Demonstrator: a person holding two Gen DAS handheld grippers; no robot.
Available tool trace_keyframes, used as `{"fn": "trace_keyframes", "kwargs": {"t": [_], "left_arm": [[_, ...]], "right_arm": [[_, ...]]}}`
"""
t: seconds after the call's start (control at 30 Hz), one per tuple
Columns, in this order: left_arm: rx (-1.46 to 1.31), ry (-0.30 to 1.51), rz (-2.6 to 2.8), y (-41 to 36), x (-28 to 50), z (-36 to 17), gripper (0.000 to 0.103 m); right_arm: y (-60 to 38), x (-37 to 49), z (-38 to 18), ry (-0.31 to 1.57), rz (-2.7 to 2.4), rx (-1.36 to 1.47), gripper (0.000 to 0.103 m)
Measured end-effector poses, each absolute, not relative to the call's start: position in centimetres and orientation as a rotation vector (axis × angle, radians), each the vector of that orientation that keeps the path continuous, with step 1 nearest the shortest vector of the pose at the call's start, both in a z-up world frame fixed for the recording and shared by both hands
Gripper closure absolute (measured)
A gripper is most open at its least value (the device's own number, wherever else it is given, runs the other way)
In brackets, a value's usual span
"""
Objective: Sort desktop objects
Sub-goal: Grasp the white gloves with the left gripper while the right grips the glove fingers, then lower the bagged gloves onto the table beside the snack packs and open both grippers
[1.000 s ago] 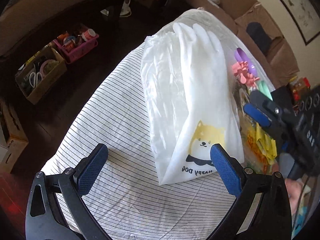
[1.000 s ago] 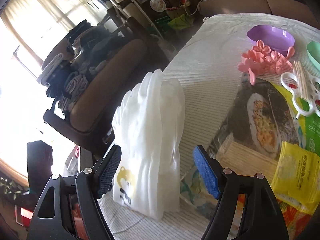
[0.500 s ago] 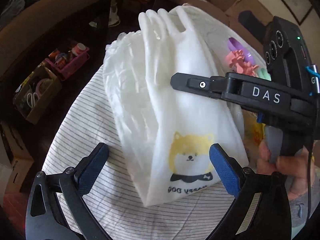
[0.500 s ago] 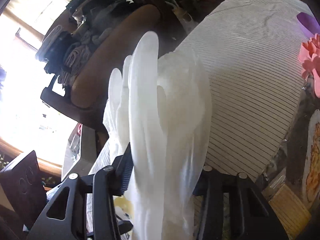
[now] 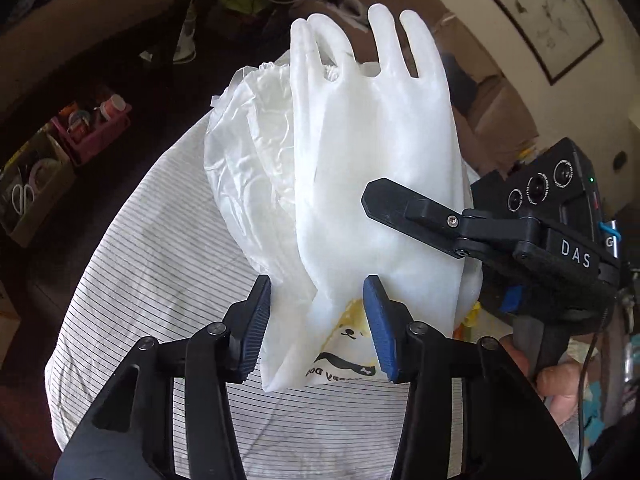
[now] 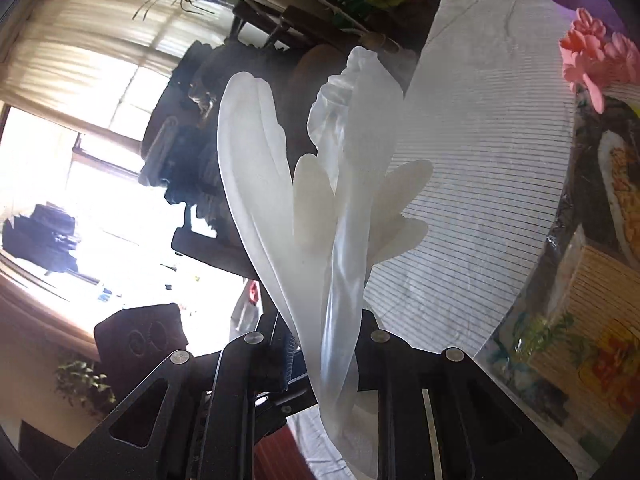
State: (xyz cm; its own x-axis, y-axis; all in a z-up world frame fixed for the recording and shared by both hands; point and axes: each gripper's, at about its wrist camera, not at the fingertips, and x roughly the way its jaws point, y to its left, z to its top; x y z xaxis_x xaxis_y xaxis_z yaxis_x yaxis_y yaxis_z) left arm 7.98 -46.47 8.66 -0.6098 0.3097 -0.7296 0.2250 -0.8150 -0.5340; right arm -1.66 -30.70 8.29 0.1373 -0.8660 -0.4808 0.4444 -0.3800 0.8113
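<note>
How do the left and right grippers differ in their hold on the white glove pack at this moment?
The right gripper is shut on the glove pack around its middle; the left gripper straddles the bottom corner near the dog print, pads not visibly pressing. The right gripper reaches in from the side, the left from below. Both have the same black frame and blue pads.

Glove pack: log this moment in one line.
right gripper shut on glove pack | left gripper closing around it | pack lifted

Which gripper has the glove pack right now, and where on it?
The right gripper is shut on the glove pack at mid-body; the left gripper straddles its printed bottom end, jaws not visibly closed.
</note>
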Motion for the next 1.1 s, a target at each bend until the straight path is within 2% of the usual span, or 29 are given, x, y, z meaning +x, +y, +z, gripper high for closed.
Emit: {"fn": "trace_keyframes", "kwargs": {"t": [0.17,0.4,0.57,0.7,0.9,1.1], "left_arm": [[-1.25,-0.815,2.575,-40.7,6.9,15.3,0.06],[-1.168,-0.547,2.473,-26.1,0.5,21.7,0.06],[-1.145,-0.42,2.376,-14.8,-5.1,23.7,0.06],[-1.158,-0.367,2.313,-9.2,-7.0,24.2,0.06],[-1.202,-0.351,2.29,-8.1,-5.7,22.8,0.06],[-1.26,-0.408,2.314,-14.0,-3.7,21.5,0.06]], "right_arm": [[-23.9,-1.6,15.2,-0.502,-1.57,1.184,0.085],[-9.5,-4.6,22.9,-0.587,-1.759,1.064,0.085],[2.9,-8.9,25.1,-0.669,-1.93,1.03,0.085],[10.2,-10.4,24.9,-0.737,-2.013,1.029,0.085],[14.2,-9.5,23.2,-0.796,-2.002,1.029,0.085],[10.4,-7.4,20.4,-0.832,-1.895,1.071,0.085]]}}
